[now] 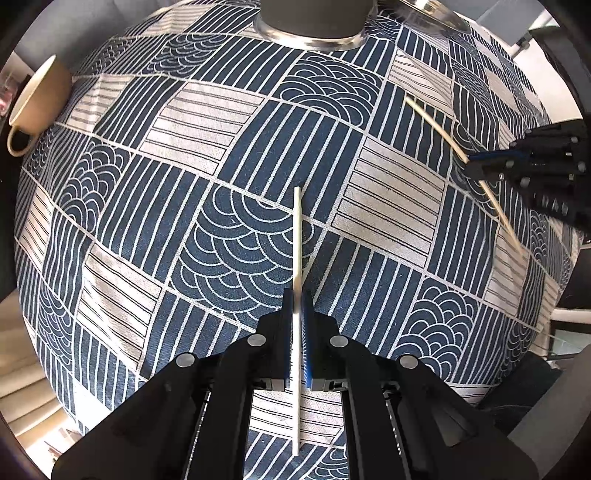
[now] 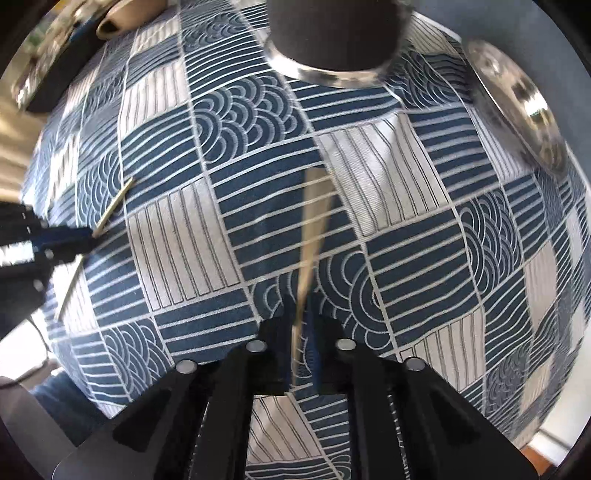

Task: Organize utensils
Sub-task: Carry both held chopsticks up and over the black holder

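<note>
Left gripper [image 1: 297, 295] was clamped on a chopstick [image 1: 297, 236] above the patterned cloth [image 1: 221, 129]; right gripper [image 2: 301, 314] likewise gripped a second chopstick [image 2: 308, 236]. Beyond stood a dark holder [image 1: 314, 18], with a cup [image 1: 37, 99] far left.

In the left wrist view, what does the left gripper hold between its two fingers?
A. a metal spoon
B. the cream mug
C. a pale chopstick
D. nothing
C: the left gripper is shut on a pale chopstick, which runs out ahead of its fingers over the patterned tablecloth.
</note>
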Demonstrator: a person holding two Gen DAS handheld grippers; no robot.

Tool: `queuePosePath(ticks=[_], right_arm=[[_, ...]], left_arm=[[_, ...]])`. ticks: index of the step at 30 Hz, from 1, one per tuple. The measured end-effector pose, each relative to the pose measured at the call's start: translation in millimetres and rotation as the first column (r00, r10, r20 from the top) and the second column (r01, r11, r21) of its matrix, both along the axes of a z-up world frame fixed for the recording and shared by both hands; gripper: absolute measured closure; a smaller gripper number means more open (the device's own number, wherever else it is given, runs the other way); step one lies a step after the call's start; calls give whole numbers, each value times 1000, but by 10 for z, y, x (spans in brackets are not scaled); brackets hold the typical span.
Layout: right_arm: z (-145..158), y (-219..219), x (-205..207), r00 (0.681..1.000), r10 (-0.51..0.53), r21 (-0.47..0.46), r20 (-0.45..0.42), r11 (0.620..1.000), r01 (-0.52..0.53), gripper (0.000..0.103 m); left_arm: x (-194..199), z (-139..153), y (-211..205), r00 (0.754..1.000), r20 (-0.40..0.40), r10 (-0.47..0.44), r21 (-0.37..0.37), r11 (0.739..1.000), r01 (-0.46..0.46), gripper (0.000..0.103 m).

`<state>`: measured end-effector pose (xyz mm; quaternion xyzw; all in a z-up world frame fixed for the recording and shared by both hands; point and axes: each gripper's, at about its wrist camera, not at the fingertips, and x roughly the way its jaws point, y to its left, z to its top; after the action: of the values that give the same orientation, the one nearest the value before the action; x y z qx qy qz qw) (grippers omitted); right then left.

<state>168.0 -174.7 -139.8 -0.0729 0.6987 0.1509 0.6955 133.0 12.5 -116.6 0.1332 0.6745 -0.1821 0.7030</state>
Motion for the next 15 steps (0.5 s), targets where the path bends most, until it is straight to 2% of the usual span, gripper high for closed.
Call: queuePosePath(ticks=[5,11,15], right_arm=[[-57,-239,41,993,-78,122,-93,989,89,99],[60,-457,-68,988,-116,192,-101,972,134,99],[277,-548,-37,984,-165,249,-65,952,176,99]], left_arm=[[-50,-16,-22,1000,6,8,-5,1000,-8,97],[-11,-30,56,1000,-19,11,-22,1000,-11,98],[59,-12,216,997,-59,55,-82,995,-59,98]])
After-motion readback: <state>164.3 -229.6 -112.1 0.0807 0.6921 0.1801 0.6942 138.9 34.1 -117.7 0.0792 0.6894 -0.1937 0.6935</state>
